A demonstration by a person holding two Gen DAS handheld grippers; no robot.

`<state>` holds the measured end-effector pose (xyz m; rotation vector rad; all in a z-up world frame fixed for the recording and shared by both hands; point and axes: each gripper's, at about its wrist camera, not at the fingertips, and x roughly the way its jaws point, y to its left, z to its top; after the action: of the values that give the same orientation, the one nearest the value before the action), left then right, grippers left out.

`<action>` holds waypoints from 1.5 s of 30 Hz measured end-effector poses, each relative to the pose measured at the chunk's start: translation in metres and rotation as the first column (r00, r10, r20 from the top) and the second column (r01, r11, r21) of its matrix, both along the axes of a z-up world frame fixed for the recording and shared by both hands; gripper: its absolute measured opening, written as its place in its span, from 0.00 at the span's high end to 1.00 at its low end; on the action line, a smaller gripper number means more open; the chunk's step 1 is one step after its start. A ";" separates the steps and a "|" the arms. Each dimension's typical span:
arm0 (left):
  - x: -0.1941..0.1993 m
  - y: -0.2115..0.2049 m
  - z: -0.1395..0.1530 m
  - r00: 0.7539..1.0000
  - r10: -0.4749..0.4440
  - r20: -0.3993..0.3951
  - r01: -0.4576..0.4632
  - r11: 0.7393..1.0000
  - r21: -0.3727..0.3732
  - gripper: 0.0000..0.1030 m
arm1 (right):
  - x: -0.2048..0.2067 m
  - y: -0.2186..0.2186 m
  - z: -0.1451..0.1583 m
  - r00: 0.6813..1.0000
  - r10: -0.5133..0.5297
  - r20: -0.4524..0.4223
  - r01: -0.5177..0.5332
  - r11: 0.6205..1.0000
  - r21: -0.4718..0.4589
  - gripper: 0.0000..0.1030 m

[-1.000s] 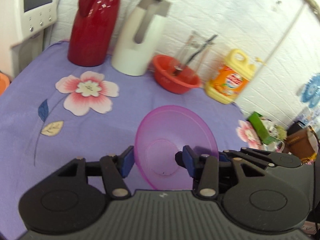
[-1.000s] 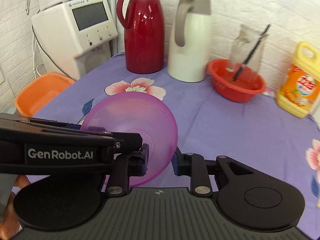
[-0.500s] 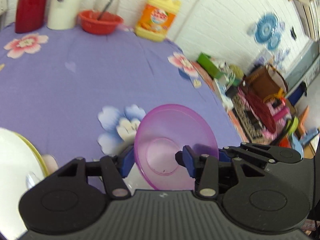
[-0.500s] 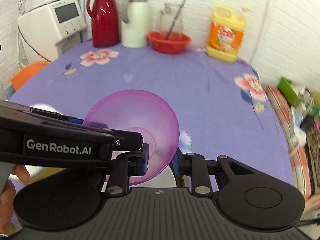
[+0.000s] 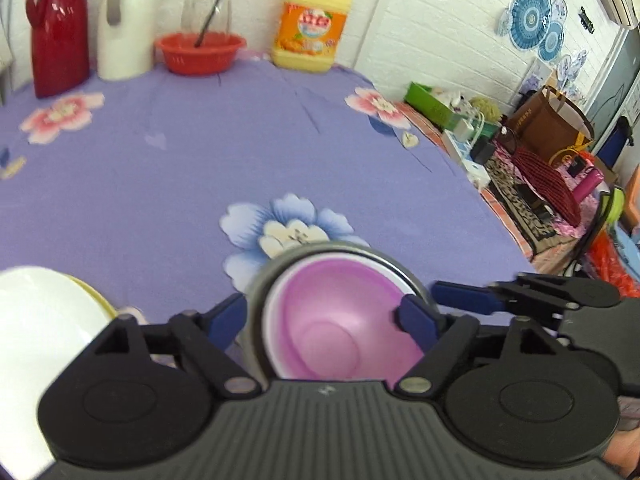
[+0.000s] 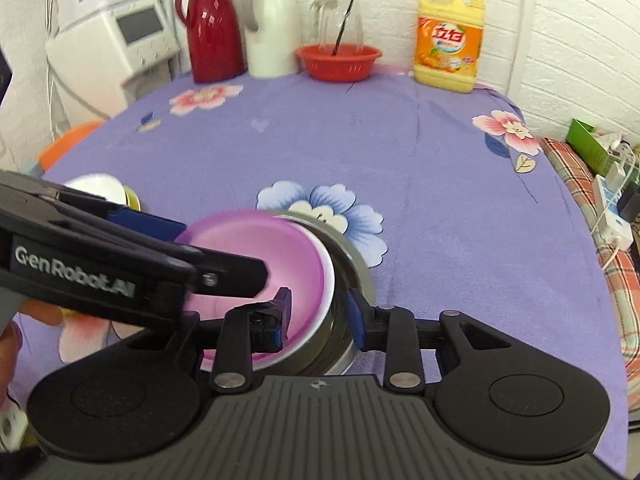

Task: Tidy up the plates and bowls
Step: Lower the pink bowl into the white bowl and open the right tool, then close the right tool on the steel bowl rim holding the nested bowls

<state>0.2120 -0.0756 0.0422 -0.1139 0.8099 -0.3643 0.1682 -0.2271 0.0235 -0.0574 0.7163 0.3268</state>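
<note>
A translucent purple bowl (image 5: pixel 340 328) (image 6: pixel 256 256) sits nested inside a white bowl (image 6: pixel 326 280), which sits in a steel bowl (image 5: pixel 384 264) (image 6: pixel 352 264) on the purple cloth. My left gripper (image 5: pixel 324 322) is open, its fingers straddling the stack's near rim. My right gripper (image 6: pixel 318 316) is open, its fingers on either side of the stack's wall. The left gripper also shows across the right wrist view (image 6: pixel 120 248). A white plate (image 5: pixel 36 320) (image 6: pixel 96 188) lies on a yellow one to the left.
At the table's back stand a red thermos (image 6: pixel 212 24), a white jug (image 6: pixel 272 24), a red basket with a glass jar (image 6: pixel 338 60) and a yellow detergent bottle (image 6: pixel 448 36). A white appliance (image 6: pixel 120 48) is back left. Clutter lies past the right edge (image 5: pixel 540 160).
Both grippers held the purple bowl in the air, carried it down to the near side of the table, set it into the white and steel bowls and opened.
</note>
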 end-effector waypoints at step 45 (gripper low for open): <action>0.019 -0.002 -0.060 0.994 0.111 -0.007 -0.111 0.992 0.063 0.07 | -0.003 0.005 -0.051 0.991 -0.134 0.021 0.129 0.979 0.159 0.00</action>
<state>0.2310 -0.0774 -0.0178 -0.1017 0.8205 -0.2330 0.1649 -0.2220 -0.0274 0.1339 0.6576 0.2537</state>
